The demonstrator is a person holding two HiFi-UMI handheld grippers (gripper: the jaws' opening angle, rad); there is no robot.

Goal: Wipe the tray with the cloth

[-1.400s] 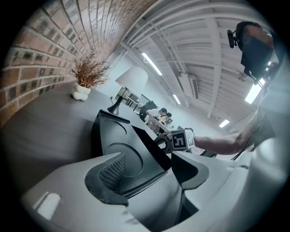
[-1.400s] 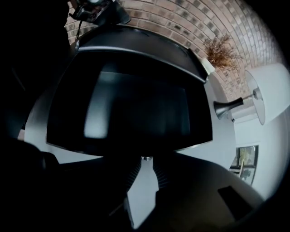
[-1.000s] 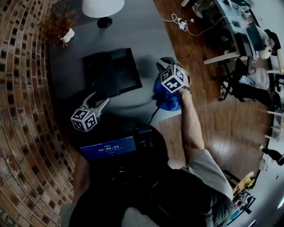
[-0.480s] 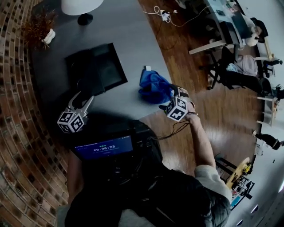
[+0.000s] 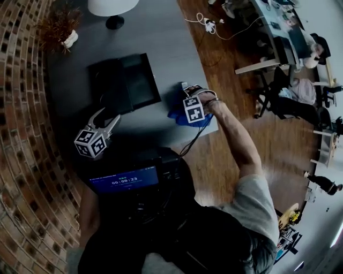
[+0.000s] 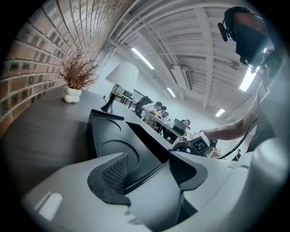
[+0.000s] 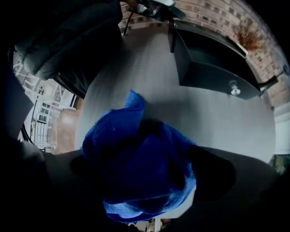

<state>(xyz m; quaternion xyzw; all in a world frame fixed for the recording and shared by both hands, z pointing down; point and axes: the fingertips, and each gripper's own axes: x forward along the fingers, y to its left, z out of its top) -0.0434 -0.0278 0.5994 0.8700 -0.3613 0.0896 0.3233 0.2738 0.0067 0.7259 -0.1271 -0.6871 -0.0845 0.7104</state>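
Note:
A black tray [image 5: 136, 80] lies on the grey table [image 5: 161, 32]. My left gripper [image 5: 107, 119] is at the tray's near left corner, and in the left gripper view the tray [image 6: 118, 136] runs in between its jaws, with the ribbed pad against the rim. The left gripper [image 6: 156, 159] looks shut on that rim. A crumpled blue cloth [image 5: 176, 114] sits near the table's right edge. My right gripper [image 5: 192, 99] hangs right over it. In the right gripper view the cloth [image 7: 131, 149] bunches between the wide-open jaws of the right gripper [image 7: 149, 171]; the tray [image 7: 208, 68] shows beyond.
A white lamp [image 5: 112, 8] and a small potted dry plant [image 5: 61, 29] stand at the table's far end. A brick wall [image 5: 21, 134] runs along the left. Wooden floor [image 5: 230, 80] with cables lies right of the table, and desks with people lie further off.
The right gripper, which was off beyond the table's edge half a second ago, has come back over the blue cloth. The left gripper has stayed at the tray's near corner.

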